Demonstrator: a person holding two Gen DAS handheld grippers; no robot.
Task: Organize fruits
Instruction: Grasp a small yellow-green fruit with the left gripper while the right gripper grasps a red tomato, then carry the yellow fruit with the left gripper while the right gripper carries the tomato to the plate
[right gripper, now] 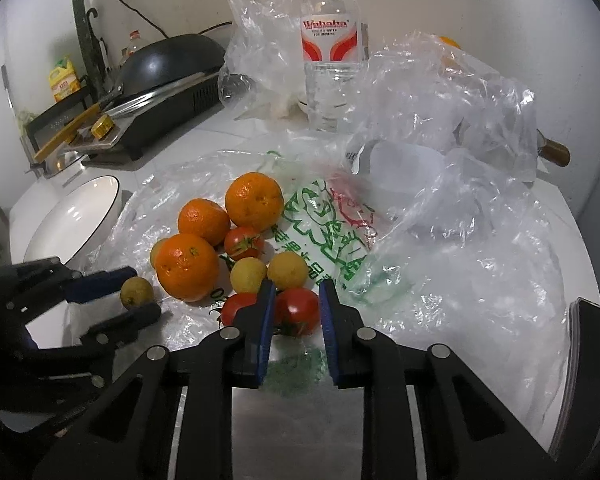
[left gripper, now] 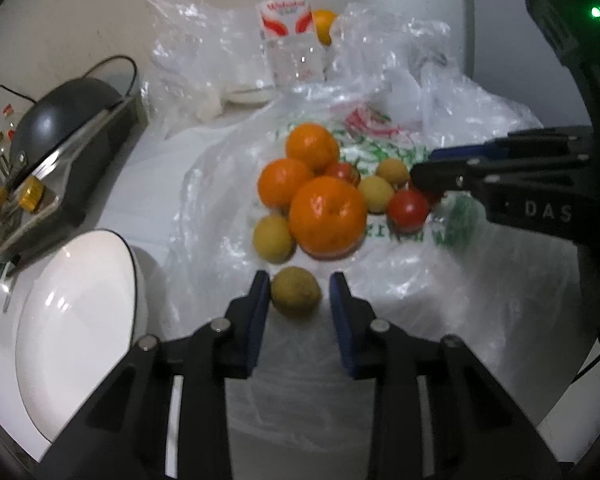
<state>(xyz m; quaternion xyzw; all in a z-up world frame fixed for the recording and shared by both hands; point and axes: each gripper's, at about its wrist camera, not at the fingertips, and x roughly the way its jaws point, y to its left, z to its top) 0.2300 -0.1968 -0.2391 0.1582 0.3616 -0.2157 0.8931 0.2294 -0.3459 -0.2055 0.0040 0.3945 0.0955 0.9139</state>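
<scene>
— What sort of place is this?
— A home kitchen. A wok (right gripper: 168, 60) sits on a cooktop (right gripper: 156, 116) with a power cord, beside a white bowl (right gripper: 76, 216), a water bottle (right gripper: 331, 52) and shopping bags (right gripper: 439, 92) on a white counter (right gripper: 236, 128).

The left gripper (left gripper: 299, 290) was a matt black frame of angular linkage arms joined by round silver pins, and its two flat fingers (left gripper: 260, 312) carried dark blue pads. The right gripper (right gripper: 296, 300) was built the same way, with black arms, silver pins and blue pads. Seen from the left wrist, its housing bore white letters "DAS" and a small green light.
</scene>
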